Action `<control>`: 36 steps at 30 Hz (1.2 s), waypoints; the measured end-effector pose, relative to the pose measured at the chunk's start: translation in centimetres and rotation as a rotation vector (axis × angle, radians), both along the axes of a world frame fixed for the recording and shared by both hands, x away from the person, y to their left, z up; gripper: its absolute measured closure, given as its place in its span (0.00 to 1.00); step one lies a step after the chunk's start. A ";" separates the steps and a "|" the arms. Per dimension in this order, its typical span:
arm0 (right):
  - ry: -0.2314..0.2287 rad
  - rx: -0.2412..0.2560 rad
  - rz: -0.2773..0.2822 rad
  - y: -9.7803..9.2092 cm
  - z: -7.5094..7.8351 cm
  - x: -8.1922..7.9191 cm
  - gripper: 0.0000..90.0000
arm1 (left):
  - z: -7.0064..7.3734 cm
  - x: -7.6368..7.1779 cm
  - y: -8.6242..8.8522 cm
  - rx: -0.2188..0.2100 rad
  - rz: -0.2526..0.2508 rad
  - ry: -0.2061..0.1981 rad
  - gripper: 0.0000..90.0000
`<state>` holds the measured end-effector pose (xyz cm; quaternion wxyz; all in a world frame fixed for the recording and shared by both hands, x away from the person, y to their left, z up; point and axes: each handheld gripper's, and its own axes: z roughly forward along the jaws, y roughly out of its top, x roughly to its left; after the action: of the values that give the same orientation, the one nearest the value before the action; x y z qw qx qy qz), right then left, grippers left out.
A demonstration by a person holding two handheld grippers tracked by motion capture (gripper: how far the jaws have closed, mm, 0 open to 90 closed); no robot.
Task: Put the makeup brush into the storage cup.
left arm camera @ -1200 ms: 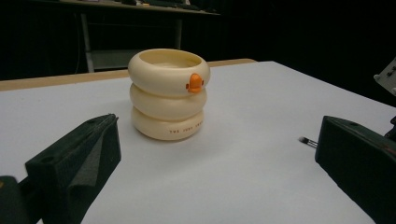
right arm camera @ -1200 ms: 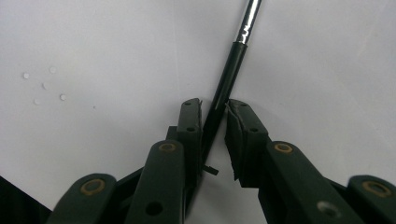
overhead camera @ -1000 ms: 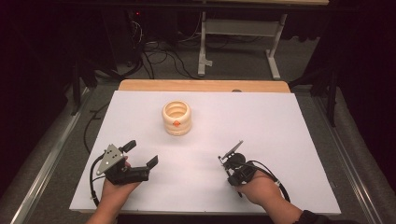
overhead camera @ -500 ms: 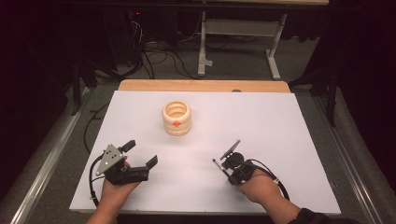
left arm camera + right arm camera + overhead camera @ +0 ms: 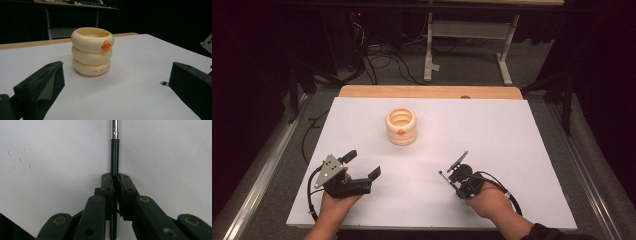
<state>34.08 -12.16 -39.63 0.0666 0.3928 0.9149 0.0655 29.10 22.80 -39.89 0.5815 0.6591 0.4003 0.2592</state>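
A cream cup (image 5: 401, 126) shaped like three stacked rings, with a small orange beak on its side, stands upright on the white table (image 5: 512, 130) at the back centre. My left gripper (image 5: 362, 165) is open and empty at the front left and faces the cup (image 5: 91, 51), well short of it. At the front right, my right gripper (image 5: 453, 178) is shut on a thin black stick with a silver collar (image 5: 114, 145). The stick pokes out past the jaws just over the table. Its pale tip (image 5: 163, 83) appears beside the left gripper's jaw.
A wooden strip (image 5: 427, 91) runs along the table's far edge. Beyond it the floor holds cables and a metal stand (image 5: 472, 35). A few small white specks (image 5: 21, 158) lie on the table near the right gripper. Bare white surface separates the grippers from the cup.
My right gripper has shifted a little to the left with the stick in it. The left gripper and the cup have stayed where they were.
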 end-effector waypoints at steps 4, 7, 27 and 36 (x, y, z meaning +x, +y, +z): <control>-0.001 0.005 -0.005 -0.1 0.1 0.1 0.96 | 0.0 0.0 0.1 -0.004 0.002 0.006 0.01; -0.006 0.006 -0.008 -0.1 0.1 0.1 0.96 | 0.0 0.0 0.1 -0.004 0.002 0.005 0.01; -0.054 -0.002 -0.104 -4.9 1.1 1.8 0.95 | -0.1 0.0 0.0 -0.002 0.004 0.008 0.01; -0.072 -0.005 -0.154 -7.3 1.3 2.5 0.95 | -0.1 0.0 0.1 -0.001 0.001 0.018 0.01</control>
<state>36.61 -19.45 -38.29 0.1053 0.4593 0.8791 0.0722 29.14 22.88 -39.95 0.5783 0.6607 0.4060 0.2534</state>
